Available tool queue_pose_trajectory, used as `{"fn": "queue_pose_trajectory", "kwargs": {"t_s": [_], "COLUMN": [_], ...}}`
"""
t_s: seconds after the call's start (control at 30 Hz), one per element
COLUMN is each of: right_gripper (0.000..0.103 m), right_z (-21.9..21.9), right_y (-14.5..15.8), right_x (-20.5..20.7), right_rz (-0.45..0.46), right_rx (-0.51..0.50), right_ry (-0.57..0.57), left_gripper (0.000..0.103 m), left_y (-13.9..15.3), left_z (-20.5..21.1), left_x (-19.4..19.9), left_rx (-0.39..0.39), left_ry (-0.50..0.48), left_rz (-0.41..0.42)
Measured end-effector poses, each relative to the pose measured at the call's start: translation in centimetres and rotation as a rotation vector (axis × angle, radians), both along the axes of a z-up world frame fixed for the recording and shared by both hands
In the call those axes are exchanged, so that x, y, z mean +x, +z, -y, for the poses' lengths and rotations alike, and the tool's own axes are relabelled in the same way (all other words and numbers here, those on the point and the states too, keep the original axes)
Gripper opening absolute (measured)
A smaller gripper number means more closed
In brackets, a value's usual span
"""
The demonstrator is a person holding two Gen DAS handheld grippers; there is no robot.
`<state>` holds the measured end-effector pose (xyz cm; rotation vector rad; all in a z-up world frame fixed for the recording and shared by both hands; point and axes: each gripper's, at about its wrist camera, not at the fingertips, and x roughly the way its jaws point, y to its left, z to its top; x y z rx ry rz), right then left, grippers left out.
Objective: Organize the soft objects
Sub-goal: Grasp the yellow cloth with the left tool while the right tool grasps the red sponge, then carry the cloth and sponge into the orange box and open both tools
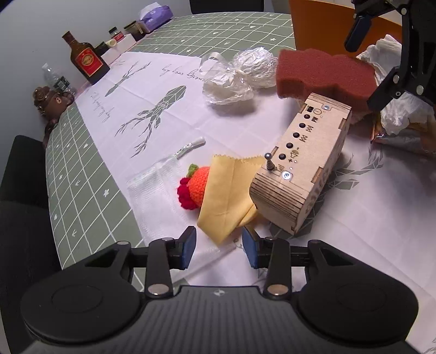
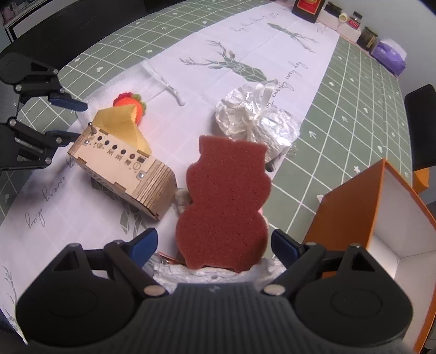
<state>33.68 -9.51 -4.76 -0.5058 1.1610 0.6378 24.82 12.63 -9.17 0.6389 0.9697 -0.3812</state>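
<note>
Left tongs [image 1: 219, 246]: open, blue pads apart, low over the table just short of the wooden box, the near corner of the yellow cloth between the tips; nothing gripped.
Right tongs [image 2: 214, 245]: open wide, one finger on each side of the sponge's lower lobe, neither pad touching it.
Sponge [image 2: 224, 201]: maroon foam, lobed outline, lying flat just right of the wooden box on crumpled white wrapping [image 2: 207, 275].
Wooden box [image 1: 299, 163]: the landmark; plywood, a row of black buttons and a small metal lever on top, lying askew on the runner.
Yellow cloth [image 1: 226, 190]: folded, zigzag edge, tucked against the box's left side, one corner under it.
Knitted fruit [image 1: 194, 188]: orange and red with a green leaf, left of the box, partly under the cloth.
Mesh pouch [image 1: 155, 185]: white, flat, further left of the box, beyond the fruit.
Plastic bag [image 1: 239, 75]: clear, crumpled, white stuffing inside, beyond the box.
Orange carton [image 2: 362, 215]: open, white inside, right of the box past the sponge.
Table [image 1: 79, 174]: green cover with a white grid, overlaid by a white runner [image 1: 152, 89] printed with grey deer heads and script.
Far edge: brown bottle [image 1: 85, 57] with red label, small jars, purple tissue pack [image 1: 155, 13], all well beyond the box.
Room: plain pale wall; dark chair [image 1: 21, 174] at the table's left side.
</note>
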Motion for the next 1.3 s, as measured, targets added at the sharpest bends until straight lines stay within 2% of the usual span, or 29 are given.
{"fn": "queue_pose_trajectory", "kwargs": {"t_s": [0.17,0.3,0.37,0.43,0.5,0.57,0.67,0.93,1.3], "right_gripper": [0.089,0.088,0.084,0.076,0.074,0.072,0.069,0.067,0.067], "right_z": [-0.3,-0.5,-0.5,-0.4,-0.2,-0.1,-0.1,-0.1,-0.8], "right_y": [-0.9,-1.4,-1.6,-1.8,-1.9,-1.8,-1.4,1.0,6.9], "right_x": [0.7,0.8,0.7,0.7,0.6,0.4,-0.1,-1.0,-1.2], "right_rz": [-0.037,-0.041,-0.042,-0.029,-0.02,-0.011,0.005,0.065,0.172], "right_rx": [-0.006,-0.011,-0.014,-0.03,-0.033,-0.033,-0.037,-0.014,0.054], "right_ry": [-0.006,-0.007,-0.007,-0.013,-0.008,-0.001,0.017,0.031,0.016], "left_gripper": [0.05,0.05,0.049,0.037,0.024,0.014,0.008,0.007,0.007], "left_y": [-1.4,-2.2,-2.5,-2.5,-2.6,-2.5,-2.1,1.4,8.4], "left_z": [1.0,1.5,1.7,1.9,2.0,2.1,2.0,1.7,2.5], "left_x": [0.8,1.0,1.1,1.0,0.8,0.5,0.2,-0.3,-0.7], "left_rx": [0.068,0.082,0.094,0.094,0.092,0.087,0.074,0.087,0.143], "left_ry": [-0.048,-0.075,-0.071,-0.073,-0.072,-0.072,-0.06,0.0,0.027], "left_rz": [-0.024,-0.025,-0.022,-0.017,-0.024,-0.018,-0.023,0.08,0.211]}}
